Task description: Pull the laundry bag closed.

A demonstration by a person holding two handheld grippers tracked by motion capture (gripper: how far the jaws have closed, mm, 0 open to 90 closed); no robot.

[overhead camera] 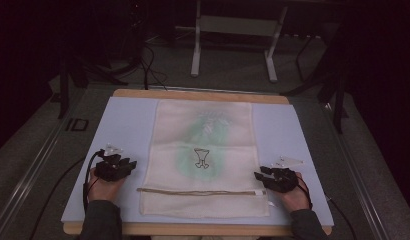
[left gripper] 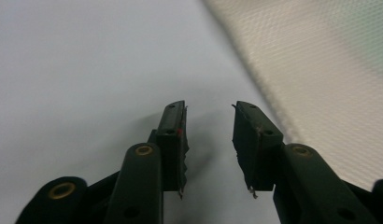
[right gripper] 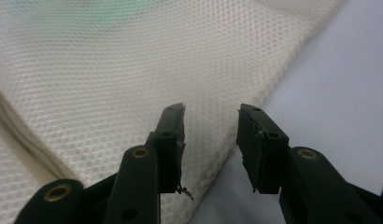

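Note:
A cream mesh bag (overhead camera: 203, 155) lies flat on the pale blue mat (overhead camera: 125, 125), with a green smudge and a small dark drawing at its middle and a brown zipper line near its front. My left gripper (overhead camera: 129, 165) rests open on the mat just left of the bag's left edge; the mesh (left gripper: 320, 70) runs past its right jaw. My right gripper (overhead camera: 258, 174) is open at the bag's right edge, and in the right gripper view the mesh edge (right gripper: 227, 154) passes between its jaws (right gripper: 210, 140). Neither holds anything.
The mat lies on a wooden board (overhead camera: 203, 94) on a grey carpeted floor. Beyond it stand white table legs (overhead camera: 195, 50) and dark stand legs (overhead camera: 338, 90). Black cables (overhead camera: 85, 175) trail from the grippers.

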